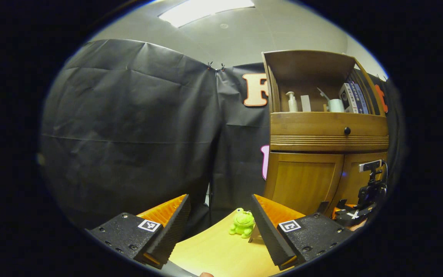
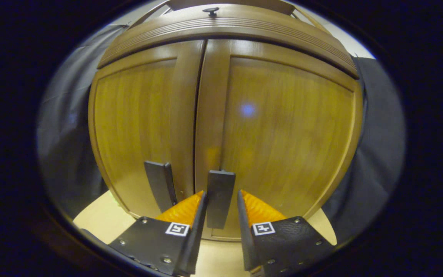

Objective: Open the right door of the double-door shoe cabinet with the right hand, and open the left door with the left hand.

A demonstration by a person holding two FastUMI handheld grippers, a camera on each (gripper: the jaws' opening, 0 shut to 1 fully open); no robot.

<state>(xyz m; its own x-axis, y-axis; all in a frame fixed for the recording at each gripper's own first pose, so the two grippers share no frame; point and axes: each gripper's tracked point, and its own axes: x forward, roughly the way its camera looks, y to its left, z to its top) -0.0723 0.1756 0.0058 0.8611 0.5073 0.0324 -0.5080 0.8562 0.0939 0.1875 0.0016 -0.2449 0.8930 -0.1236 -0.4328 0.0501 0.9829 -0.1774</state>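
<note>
Right claw (image 2: 221,200) astride door handle (image 2: 220,198); two doors, seemingly closed.

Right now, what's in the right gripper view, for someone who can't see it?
The right gripper has its fingers either side of the right door's dark handle, with small gaps showing. Both doors of the wooden shoe cabinet are closed; the left door's handle is untouched.

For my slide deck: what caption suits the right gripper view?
Right gripper straddles the right door's handle, both cabinet doors closed.
</note>
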